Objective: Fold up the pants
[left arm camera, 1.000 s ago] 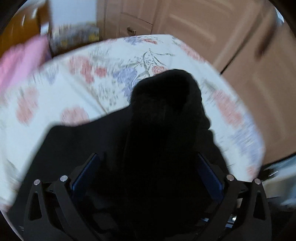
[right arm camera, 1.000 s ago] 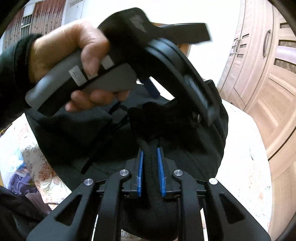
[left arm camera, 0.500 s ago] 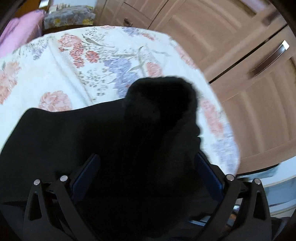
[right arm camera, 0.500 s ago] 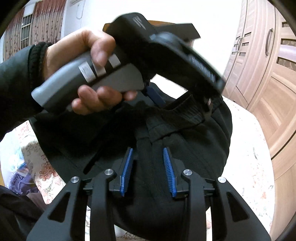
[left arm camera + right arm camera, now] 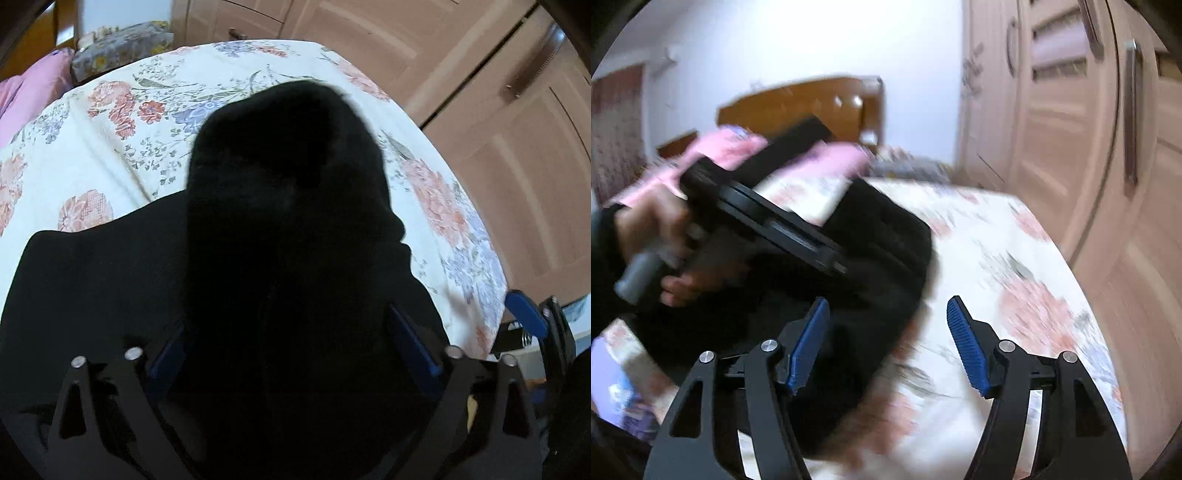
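The black pants (image 5: 288,229) lie on a floral bedspread (image 5: 118,155). A thick bunch of them fills the space between the wide-set blue pads of my left gripper (image 5: 291,343); whether the pads press the cloth I cannot tell. In the right wrist view my right gripper (image 5: 886,325) is open and empty, beside and to the right of the pants (image 5: 886,236), over the bedspread (image 5: 1027,302). The hand-held left gripper body (image 5: 764,221) sits over the pants there. The right gripper's blue pad (image 5: 524,314) shows at the left view's right edge.
Wooden wardrobe doors (image 5: 1071,129) stand along the bed's right side. A pink pillow (image 5: 26,96) and a wooden headboard (image 5: 798,107) are at the far end. A floral box (image 5: 122,44) sits beyond the bed.
My right gripper opened, let go of the pants' waistband and swung right, off the cloth. The left gripper stayed wide around the bunched pants and shifted little.
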Available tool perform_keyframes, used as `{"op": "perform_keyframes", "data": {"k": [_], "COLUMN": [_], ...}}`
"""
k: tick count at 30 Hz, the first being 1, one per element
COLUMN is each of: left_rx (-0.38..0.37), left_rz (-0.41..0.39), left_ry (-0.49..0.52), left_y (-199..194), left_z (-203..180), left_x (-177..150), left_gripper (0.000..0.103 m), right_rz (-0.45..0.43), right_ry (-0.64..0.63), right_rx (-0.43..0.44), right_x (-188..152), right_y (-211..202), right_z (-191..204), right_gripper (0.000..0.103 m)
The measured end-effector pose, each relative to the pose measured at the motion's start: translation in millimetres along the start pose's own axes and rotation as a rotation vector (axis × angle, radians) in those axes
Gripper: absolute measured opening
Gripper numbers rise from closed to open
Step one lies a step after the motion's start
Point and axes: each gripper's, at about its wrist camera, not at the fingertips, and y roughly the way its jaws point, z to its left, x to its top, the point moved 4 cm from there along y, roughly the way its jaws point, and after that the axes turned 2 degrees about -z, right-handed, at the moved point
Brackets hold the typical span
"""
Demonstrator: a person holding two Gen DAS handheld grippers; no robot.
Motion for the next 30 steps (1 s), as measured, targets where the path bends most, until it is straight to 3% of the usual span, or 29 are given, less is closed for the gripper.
{"op": "perform_keyframes", "data": {"k": [2,5,7,13,19,24,28,30], "left_rx": [0.019,0.018,0.033,0.025,-0.069,-0.139,-0.153,-0.117], "left_rz": [-0.019,-0.059,-0.110,-0.202,-0.286,-0.350,-0.439,-0.485], "left_ry": [0.027,0.034,0.021,0.007,-0.048,-0.143,-0.215,-0.231], "left_y": [-2.8,-13.1,-27.7,-60.6,-108.4,-158.3,-221.0,-248.0], "left_z": [-4.9,-11.5,-12.6,-26.8,-35.5,-24.1,-8.6,0.9], "left_x": [0.3,1.4,3.3,5.5,4.9,0.7,-24.3,-40.5], "left_gripper": [0.070,0.037,0.027,0.022,0.021,0.020,0.016,0.016], "right_rz": [0.017,0.044,0.048,0.059,0.056,0.103,0.070,0.037], "right_ry": [0.036,0.064,0.067,0.094,0.097,0.040,0.017,-0.008], "right_rx": [0.005,0.027,0.028,0.061,0.119,0.175,0.243,0.297], "right_x": [0.5,3.7,4.1,-4.9,-24.5,-47.8,-30.4,-17.0], "right_y": [5.3,10.7,10.1,-4.3,-31.6,-27.7,-22.8,-27.0], "right_z": [-8.6,-14.7,-14.6,-15.0,-13.8,28.9,63.4,88.1], "right_gripper": [0.080,0.085,0.090,0.091,0.097,0.097,0.097,0.097]}}
